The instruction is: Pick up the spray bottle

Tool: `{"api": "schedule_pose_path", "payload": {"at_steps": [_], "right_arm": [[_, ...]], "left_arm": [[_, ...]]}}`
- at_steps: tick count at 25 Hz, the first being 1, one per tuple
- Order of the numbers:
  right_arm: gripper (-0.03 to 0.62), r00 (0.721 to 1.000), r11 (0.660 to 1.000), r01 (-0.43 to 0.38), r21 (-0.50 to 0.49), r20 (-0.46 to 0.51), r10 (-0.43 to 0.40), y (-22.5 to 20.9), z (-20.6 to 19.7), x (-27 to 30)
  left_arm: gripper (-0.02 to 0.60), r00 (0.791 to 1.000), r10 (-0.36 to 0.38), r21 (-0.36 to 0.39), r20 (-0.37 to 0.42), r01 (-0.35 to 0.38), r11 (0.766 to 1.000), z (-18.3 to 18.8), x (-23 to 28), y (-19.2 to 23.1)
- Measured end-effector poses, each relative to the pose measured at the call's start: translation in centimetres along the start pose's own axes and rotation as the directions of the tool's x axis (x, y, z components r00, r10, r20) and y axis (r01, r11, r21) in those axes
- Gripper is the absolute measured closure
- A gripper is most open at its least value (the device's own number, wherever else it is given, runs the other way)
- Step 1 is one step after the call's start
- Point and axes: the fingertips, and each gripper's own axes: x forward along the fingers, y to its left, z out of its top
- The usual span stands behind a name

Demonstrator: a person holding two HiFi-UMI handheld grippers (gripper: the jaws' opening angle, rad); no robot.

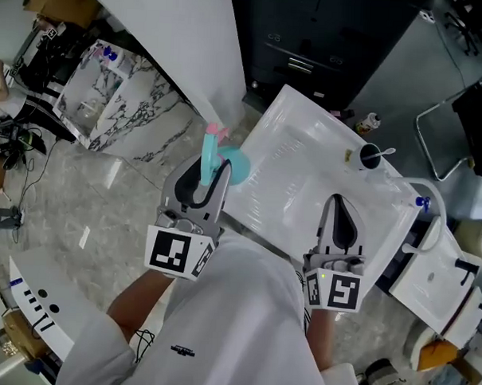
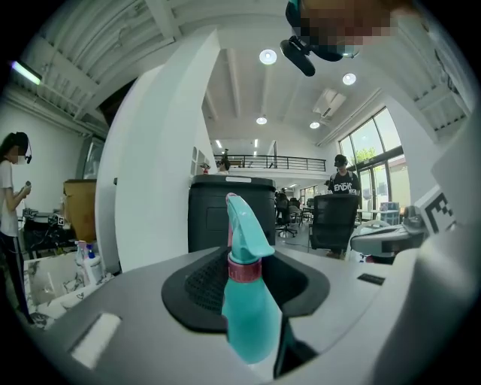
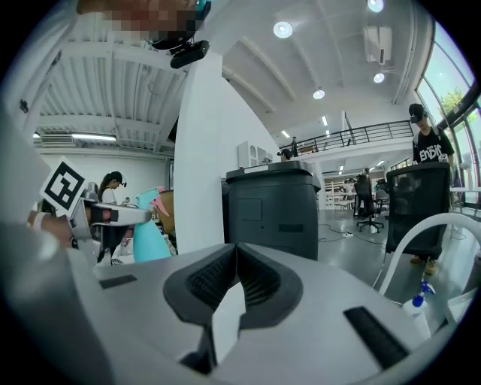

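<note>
A teal spray bottle [image 1: 230,162] with a pink trigger hangs in the air off the left edge of the white table [image 1: 305,190]. My left gripper [image 1: 212,177] is shut on its body, with the nozzle standing up above the pads. In the left gripper view the spray bottle [image 2: 246,308] fills the space between the jaws of the left gripper [image 2: 248,263]. My right gripper [image 1: 341,218] hovers over the table's near edge, shut with nothing in it. The right gripper view shows the right gripper [image 3: 237,274] with its pads meeting, and the spray bottle [image 3: 149,229] far left.
A dark cup with a spoon [image 1: 371,156] and a small bottle [image 1: 370,121] stand at the table's far corner. A black cabinet [image 1: 327,40] is behind the table, a white partition [image 1: 184,42] to its left. A marbled counter [image 1: 110,94] lies further left.
</note>
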Motion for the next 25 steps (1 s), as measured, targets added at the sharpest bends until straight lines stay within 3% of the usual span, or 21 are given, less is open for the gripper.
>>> {"api": "schedule_pose_path", "payload": {"at_steps": [25], "right_arm": [[0.588, 1.0, 0.999, 0.005, -0.037, 0.017, -0.005, 0.6, 1.0, 0.3]], "left_arm": [[0.448, 1.0, 0.007, 0.014, -0.009, -0.007, 1.0, -0.4, -2.1, -0.5]]}}
